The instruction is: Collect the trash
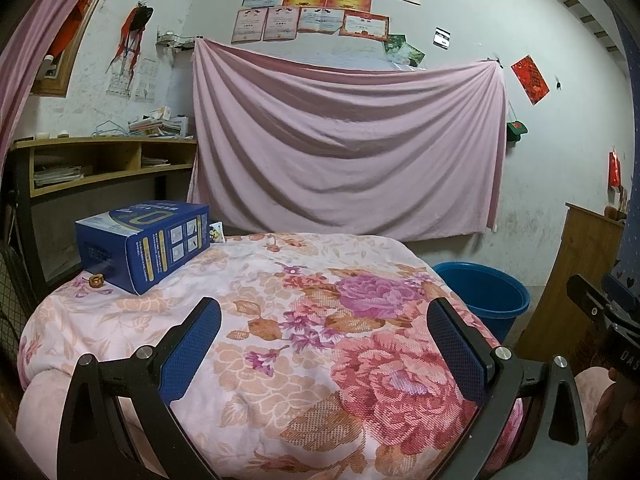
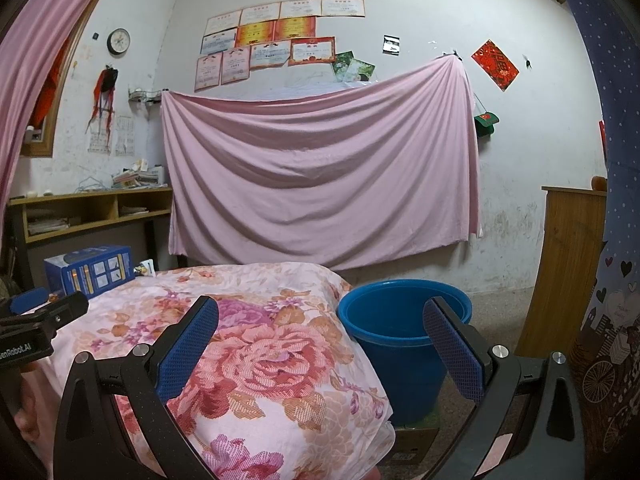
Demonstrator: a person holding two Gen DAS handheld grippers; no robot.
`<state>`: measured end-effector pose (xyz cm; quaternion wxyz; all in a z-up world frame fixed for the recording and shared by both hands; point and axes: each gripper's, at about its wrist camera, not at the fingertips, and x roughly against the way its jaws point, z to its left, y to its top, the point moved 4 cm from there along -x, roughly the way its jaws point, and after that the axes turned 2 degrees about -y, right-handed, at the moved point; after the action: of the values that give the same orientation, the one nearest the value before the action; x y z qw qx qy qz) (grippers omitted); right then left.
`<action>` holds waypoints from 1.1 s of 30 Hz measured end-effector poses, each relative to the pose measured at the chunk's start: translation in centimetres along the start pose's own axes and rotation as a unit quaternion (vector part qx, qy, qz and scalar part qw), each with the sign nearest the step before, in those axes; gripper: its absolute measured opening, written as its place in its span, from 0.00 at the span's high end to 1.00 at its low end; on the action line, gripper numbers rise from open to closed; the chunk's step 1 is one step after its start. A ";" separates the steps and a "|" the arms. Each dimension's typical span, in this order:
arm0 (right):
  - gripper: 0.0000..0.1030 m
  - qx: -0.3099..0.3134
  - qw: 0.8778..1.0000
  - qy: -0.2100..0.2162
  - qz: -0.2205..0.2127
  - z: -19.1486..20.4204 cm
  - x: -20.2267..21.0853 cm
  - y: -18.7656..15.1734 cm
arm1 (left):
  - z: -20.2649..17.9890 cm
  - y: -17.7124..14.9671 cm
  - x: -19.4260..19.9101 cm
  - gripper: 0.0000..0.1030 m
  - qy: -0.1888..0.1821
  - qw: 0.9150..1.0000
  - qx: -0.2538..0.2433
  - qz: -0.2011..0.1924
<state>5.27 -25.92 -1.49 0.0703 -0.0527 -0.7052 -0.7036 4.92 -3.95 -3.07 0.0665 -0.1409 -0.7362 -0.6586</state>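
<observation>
A blue cardboard box point(image 1: 144, 246) lies on the floral quilt point(image 1: 320, 320) at its far left; it also shows in the right wrist view point(image 2: 90, 270). A small brown scrap point(image 1: 96, 280) lies beside the box. A small white packet point(image 1: 217, 235) sits behind the box, also in the right wrist view point(image 2: 145, 269). A blue bucket point(image 2: 400, 332) stands on the floor right of the quilt, also in the left wrist view point(image 1: 484, 296). My left gripper point(image 1: 324, 336) is open and empty above the quilt. My right gripper point(image 2: 320, 336) is open and empty over the quilt's right edge, near the bucket.
A pink sheet point(image 1: 344, 140) hangs on the back wall. A wooden shelf point(image 1: 104, 160) with papers stands at the left. A wooden cabinet point(image 2: 568, 264) stands at the right. A cardboard piece point(image 2: 416, 440) lies under the bucket.
</observation>
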 end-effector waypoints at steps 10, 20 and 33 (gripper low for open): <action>0.00 -0.001 1.000 0.000 0.000 0.0 0.0 0.0 | -0.1 0.0 0.0 0.02 0.000 1.000 -0.002 0.000; 0.00 -0.001 1.000 0.000 0.000 -0.1 0.1 0.1 | -0.1 0.1 0.1 0.02 -0.001 1.000 -0.004 0.000; 0.00 -0.001 1.000 0.000 0.001 -0.1 0.0 -0.1 | 0.0 0.1 0.1 0.02 -0.002 1.000 -0.003 0.000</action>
<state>5.26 -26.06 -1.58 0.0706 -0.0536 -0.7042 -0.7044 4.87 -3.92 -2.95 0.0644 -0.1423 -0.7341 -0.6609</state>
